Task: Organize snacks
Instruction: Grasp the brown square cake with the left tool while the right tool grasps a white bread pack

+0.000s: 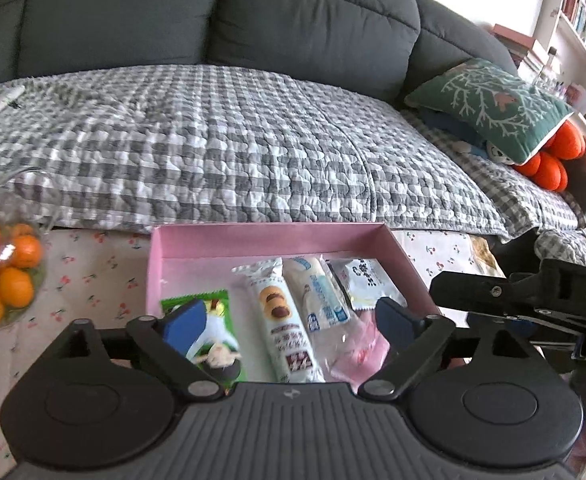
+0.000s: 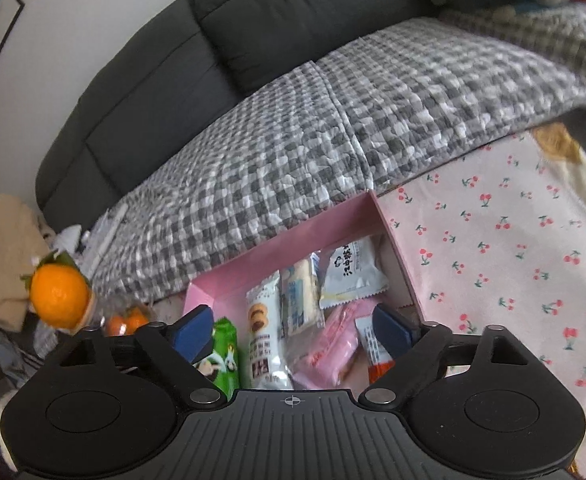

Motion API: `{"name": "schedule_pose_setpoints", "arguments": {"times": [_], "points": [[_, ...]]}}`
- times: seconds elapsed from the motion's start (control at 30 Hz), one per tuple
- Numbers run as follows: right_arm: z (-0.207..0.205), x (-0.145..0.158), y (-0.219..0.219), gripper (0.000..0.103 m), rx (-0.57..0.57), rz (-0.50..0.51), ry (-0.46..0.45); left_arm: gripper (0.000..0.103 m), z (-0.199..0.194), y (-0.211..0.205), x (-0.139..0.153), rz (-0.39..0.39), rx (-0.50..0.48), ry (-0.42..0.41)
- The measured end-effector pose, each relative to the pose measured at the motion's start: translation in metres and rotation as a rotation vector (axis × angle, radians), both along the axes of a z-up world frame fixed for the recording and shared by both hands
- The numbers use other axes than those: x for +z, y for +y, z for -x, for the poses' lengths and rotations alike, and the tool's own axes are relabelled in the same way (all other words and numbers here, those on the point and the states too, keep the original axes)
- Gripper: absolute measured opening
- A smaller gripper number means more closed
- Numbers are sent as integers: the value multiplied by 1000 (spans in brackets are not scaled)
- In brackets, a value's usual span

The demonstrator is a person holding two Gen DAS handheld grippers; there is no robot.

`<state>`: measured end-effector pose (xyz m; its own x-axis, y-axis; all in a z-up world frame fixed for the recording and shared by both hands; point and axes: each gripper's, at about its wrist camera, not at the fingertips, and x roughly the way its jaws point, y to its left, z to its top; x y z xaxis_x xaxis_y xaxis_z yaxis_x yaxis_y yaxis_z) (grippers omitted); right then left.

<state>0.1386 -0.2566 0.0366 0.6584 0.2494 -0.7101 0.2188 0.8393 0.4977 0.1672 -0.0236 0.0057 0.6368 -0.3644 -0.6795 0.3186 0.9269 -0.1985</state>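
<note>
Several wrapped snacks already lie side by side in the pink box (image 1: 357, 236), which sits on the counter (image 1: 93, 276) with its cherry-print cloth, just in front of the sofa (image 1: 213, 12) and its checked quilt (image 1: 221, 140). At far left a glass bowl of oranges (image 1: 5, 280) stands beside the box, apart from it.

Inside the box, going left to right, come the green packet (image 1: 221, 308), the long white biscuit packet (image 1: 281, 320) lying lengthwise, the blue-and-white packet (image 1: 321, 296) next to it, and the small white sachet (image 1: 363, 280) toward the far right corner. Nearer the cameras lies a pink wrapper (image 2: 329, 344), and the right wrist view also shows an orange-and-white packet (image 2: 373, 344) by the right wall. Their lengthwise, parallel lie suggests they were set down to fill the box in a row rather than in a heap.

Both claws hang over the near end of the box, tilted down at it. The left claw (image 1: 289, 322) stands released, jaws wide, with nothing pinched between the blue pads (image 1: 185, 320); packets only show beneath the gap. The right claw (image 2: 291, 328) is likewise released and empty, and its black body shows at the right edge of the left wrist view. No loose snack shows on the cloth, so the sorting looks close to finished.
</note>
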Motion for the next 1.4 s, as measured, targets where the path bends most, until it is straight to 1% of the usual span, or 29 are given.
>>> {"name": "schedule_pose_setpoints", "arguments": {"times": [0.23,0.3,0.47,0.7,0.77,0.87,1.0,1.07,1.13,1.27,1.4], "points": [[27,16,9,94,8,52,-5,102,28,8,14,-30,-3,-22],[34,21,13,96,21,74,-4,102,35,9,15,-41,-4,-25],[52,32,27,96,85,143,-8,102,56,14,15,-86,-8,-24],[73,42,44,97,140,224,-25,102,83,22,17,-111,-4,-40],[80,42,46,103,150,238,-30,102,91,24,15,-124,-2,-42],[89,37,49,103,152,264,-41,102,101,27,8,-133,1,-44],[105,26,49,103,116,305,-90,102,114,28,0,-159,-23,-74],[108,23,47,103,114,331,-76,102,119,28,-3,-179,-48,-100],[111,22,43,103,110,333,-84,102,123,28,-9,-191,-66,-108],[117,17,35,103,119,342,-75,102,124,28,-22,-212,-62,-62],[119,7,33,103,137,335,-27,102,126,28,-34,-210,-96,-17]]}}
